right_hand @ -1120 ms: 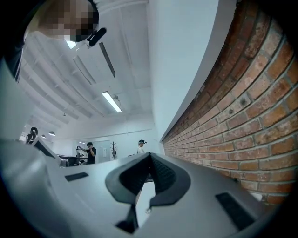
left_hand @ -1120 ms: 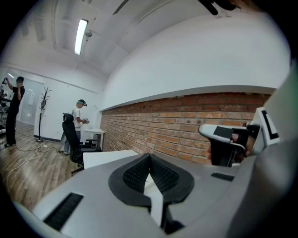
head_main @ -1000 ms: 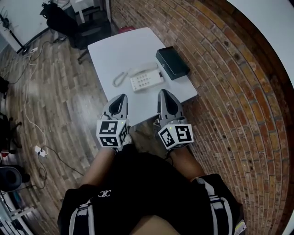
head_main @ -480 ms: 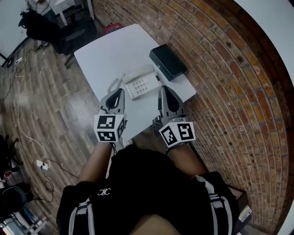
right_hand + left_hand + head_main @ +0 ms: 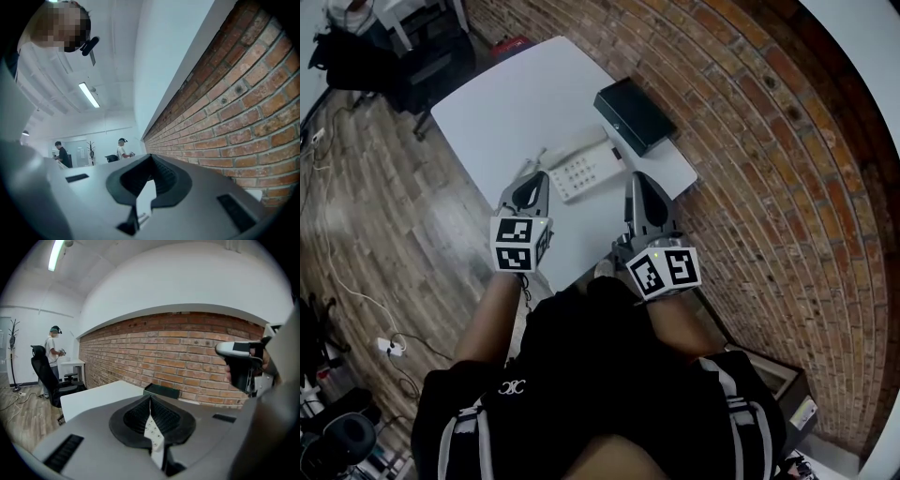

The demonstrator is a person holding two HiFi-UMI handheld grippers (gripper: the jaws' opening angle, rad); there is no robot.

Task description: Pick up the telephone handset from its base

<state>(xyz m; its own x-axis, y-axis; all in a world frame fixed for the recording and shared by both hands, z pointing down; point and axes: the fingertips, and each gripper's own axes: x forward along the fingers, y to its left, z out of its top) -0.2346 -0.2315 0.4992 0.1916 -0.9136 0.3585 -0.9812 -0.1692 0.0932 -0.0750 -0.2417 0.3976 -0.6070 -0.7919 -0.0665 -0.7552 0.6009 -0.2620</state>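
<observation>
The white telephone base (image 5: 579,174) with its keypad lies on the white table (image 5: 502,108). The handset (image 5: 586,152) rests along the base's far side. My left gripper (image 5: 539,178) is shut and empty; its tips hover at the phone's near left corner, over the coiled cord. The left gripper view (image 5: 150,398) shows a strip of white keypad (image 5: 153,433) through the slit under the meeting tips. My right gripper (image 5: 636,180), also shut and empty, hangs just right of the phone near the table's edge. In its own view, the right gripper (image 5: 150,155) faces along the brick wall.
A black box (image 5: 635,114) sits on the table beyond the phone, against the brick wall (image 5: 750,169). An office chair (image 5: 44,376) and a standing person (image 5: 52,350) are past the table's far end. Cables (image 5: 342,281) trail over the wooden floor at the left.
Both grippers have moved forward to the phone; the left one has passed over the table edge to the phone's left corner. Both stayed shut.
</observation>
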